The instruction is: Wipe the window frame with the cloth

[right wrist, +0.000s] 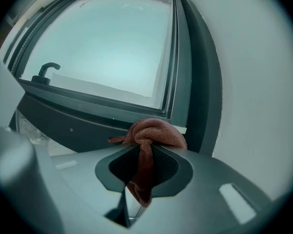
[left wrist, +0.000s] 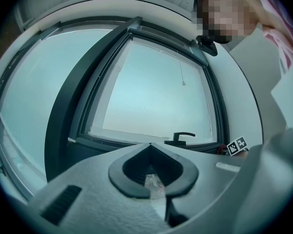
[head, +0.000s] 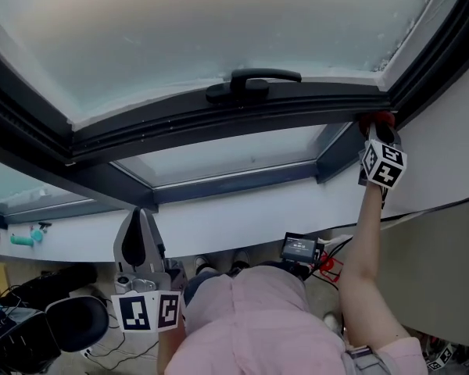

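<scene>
A dark grey window frame (head: 219, 112) runs across the head view, with a black handle (head: 250, 84) at its middle. My right gripper (head: 377, 131) is raised to the frame's lower right corner, shut on a reddish-brown cloth (right wrist: 151, 135). In the right gripper view the cloth bunches above the jaws, close to the frame's corner (right wrist: 178, 116); contact is unclear. The handle (right wrist: 46, 72) lies far left there. My left gripper (head: 141, 237) hangs low, away from the window, shut with nothing held. From the left gripper view the window frame (left wrist: 136, 145) and handle (left wrist: 180, 138) are seen ahead.
White wall (head: 445, 147) borders the frame on the right and a white sill band (head: 242, 217) runs below it. A second window pane (head: 219, 158) lies under the frame. A black office chair (head: 55, 319), cables and clutter fill the floor at lower left.
</scene>
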